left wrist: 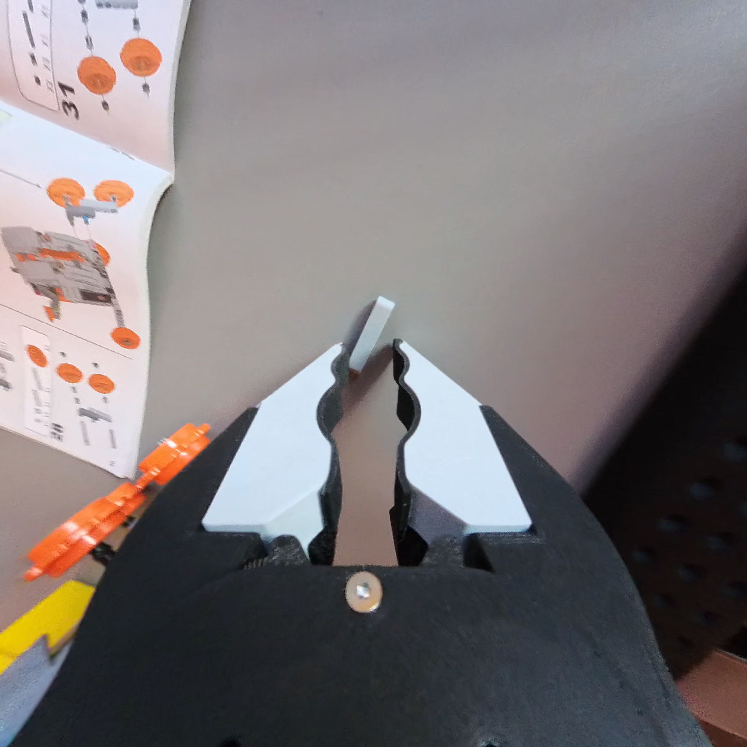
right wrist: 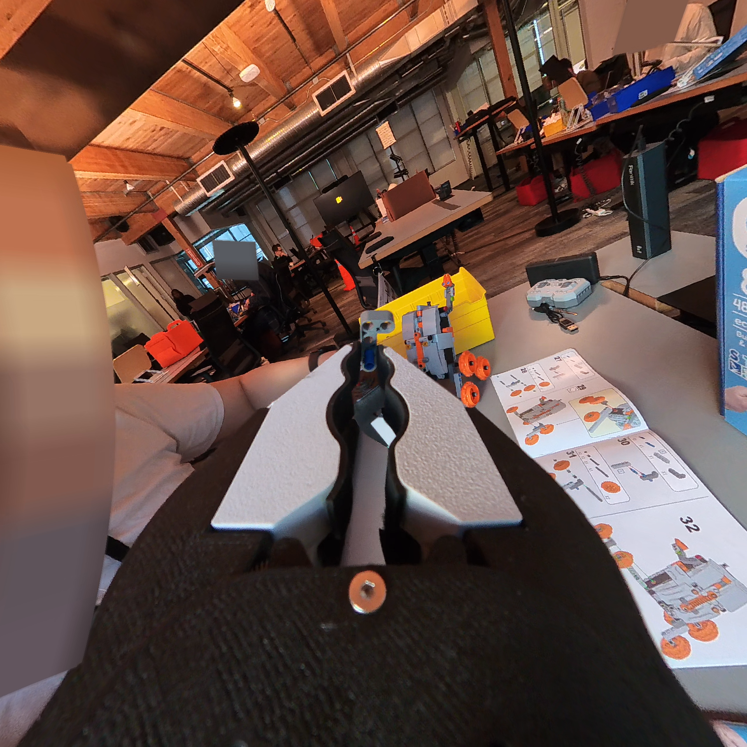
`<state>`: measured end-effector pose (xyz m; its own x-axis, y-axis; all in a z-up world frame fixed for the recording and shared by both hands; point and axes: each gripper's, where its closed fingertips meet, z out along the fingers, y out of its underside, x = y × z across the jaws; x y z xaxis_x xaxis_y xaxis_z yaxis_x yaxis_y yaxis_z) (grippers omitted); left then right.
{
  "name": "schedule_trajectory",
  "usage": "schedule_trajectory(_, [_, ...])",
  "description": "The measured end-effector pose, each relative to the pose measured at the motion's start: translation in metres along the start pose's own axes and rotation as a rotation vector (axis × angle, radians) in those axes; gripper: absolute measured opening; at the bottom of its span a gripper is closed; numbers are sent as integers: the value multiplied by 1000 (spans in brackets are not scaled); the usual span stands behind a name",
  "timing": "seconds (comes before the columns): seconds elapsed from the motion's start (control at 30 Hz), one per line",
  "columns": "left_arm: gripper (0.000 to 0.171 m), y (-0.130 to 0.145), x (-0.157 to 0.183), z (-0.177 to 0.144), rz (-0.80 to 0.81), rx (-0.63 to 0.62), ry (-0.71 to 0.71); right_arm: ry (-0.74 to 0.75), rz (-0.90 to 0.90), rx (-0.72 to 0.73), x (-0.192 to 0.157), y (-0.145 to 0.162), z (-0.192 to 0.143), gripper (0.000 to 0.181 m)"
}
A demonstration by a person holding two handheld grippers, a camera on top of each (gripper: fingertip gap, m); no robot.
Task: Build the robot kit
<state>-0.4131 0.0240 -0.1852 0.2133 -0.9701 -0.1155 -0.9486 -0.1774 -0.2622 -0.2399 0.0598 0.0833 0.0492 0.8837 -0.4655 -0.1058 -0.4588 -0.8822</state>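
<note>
In the left wrist view, an open instruction booklet (left wrist: 77,242) lies at the far left of the grey desk (left wrist: 444,161), its pages printed with build diagrams. Below it, blurred orange wheels (left wrist: 121,497) and a corner of a yellow bin (left wrist: 44,622) show beside the tool's black body. The left tool (left wrist: 370,349) hangs close over the desk with its fingers apart. A small white flat piece (left wrist: 372,331) stands tilted on the desk just ahead of the tips, nearer the left finger; whether it touches that finger cannot be told.

In the right wrist view, a person's arm in a light sleeve (right wrist: 169,416) sits at the left. The right tool (right wrist: 370,355) is raised above the desk and clamped on a small grey brick part (right wrist: 374,327) with round holes and a blue pin, which sticks out past the tips. To its right, a grey and orange brick model (right wrist: 432,343) with orange wheels stands on the desk in front of the yellow bin (right wrist: 465,311). Further right lie a grey controller (right wrist: 558,291), the booklet (right wrist: 606,465), and the edge of a blue box (right wrist: 731,283).
</note>
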Motion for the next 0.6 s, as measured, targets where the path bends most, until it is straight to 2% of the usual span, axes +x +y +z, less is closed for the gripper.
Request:
schedule_trajectory(0.1, [22, 0, 18, -5, -76, 31, 95, 1, 5, -15, 1, 3, 3, 6])
schedule_trajectory(0.17, [20, -1, 23, -7, -113, 56, 108, 0, -2, -20, -1, 3, 4, 6])
schedule_trajectory(0.37, [16, -12, 15, -11, -448, 156, 170, -4, -9, -22, -4, 3, 5, 6])
schedule_trajectory(0.47, [10, -3, 7, -7, -497, 143, 149, -3, -13, -17, -5, 2, 5, 6])
schedule_trajectory(0.6, [9, -3, 10, -5, -543, 161, 199, -6, -12, -20, -5, 3, 6, 6])
